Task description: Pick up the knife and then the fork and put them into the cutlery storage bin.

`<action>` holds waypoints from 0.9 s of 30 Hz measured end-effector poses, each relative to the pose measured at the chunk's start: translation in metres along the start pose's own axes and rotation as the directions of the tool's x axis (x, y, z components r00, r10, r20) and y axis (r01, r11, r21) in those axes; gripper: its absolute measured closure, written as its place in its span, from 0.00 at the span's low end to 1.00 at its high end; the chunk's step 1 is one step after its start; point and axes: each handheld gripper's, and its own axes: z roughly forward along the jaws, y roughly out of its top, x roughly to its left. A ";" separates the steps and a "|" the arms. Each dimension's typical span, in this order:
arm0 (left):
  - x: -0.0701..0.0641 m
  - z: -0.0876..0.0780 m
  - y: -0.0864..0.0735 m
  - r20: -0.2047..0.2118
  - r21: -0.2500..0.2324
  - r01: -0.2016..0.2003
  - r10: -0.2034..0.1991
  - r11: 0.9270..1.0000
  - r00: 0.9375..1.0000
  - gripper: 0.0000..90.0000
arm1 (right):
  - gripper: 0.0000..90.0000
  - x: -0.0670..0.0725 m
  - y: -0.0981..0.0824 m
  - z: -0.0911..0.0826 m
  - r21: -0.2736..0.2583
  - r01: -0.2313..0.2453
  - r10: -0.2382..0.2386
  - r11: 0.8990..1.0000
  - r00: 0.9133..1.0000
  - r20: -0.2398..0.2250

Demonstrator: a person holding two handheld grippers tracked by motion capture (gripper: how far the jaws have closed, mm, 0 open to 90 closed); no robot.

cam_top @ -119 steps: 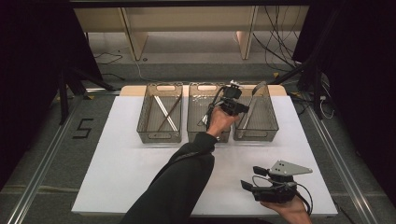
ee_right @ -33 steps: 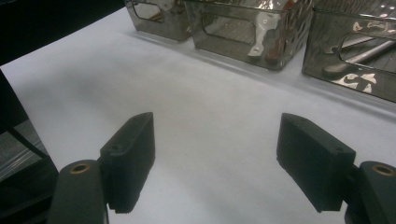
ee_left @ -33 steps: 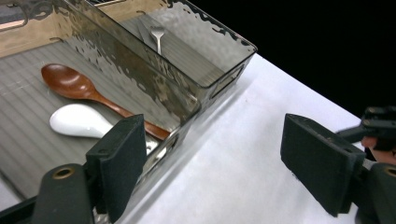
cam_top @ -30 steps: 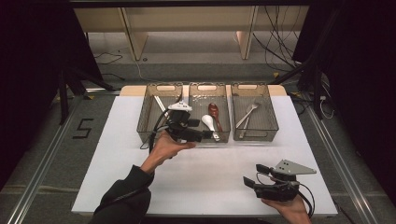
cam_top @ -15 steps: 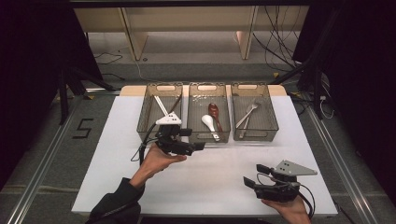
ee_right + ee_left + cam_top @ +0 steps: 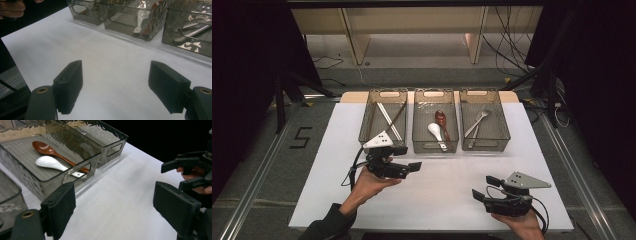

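Both grippers empty over the white table, three trays behind

High view: left gripper (image 6: 409, 167) hovers just in front of the three smoky clear plastic trays (image 6: 435, 145), jaws apart; right gripper (image 6: 482, 189) sits low near the table edge, open too.
Left gripper view: brown wooden spoon (image 6: 50, 151) and white ceramic spoon (image 6: 51, 163) lie side by side in the middle tray.
Right gripper view: bare white tabletop (image 6: 110, 65) between wide jaws.

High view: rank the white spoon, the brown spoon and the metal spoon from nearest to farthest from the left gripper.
From the left gripper:
1. White spoon, middle bin, near end.
2. Brown spoon, middle bin, just behind the white one.
3. Metal spoon, right bin.
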 end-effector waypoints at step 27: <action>0.003 -0.038 -0.054 -0.055 -0.050 0.030 -0.032 0.998 0.998 0.19 | 0.32 0.005 0.000 0.002 -0.019 0.011 -0.011 1.000 1.000 0.002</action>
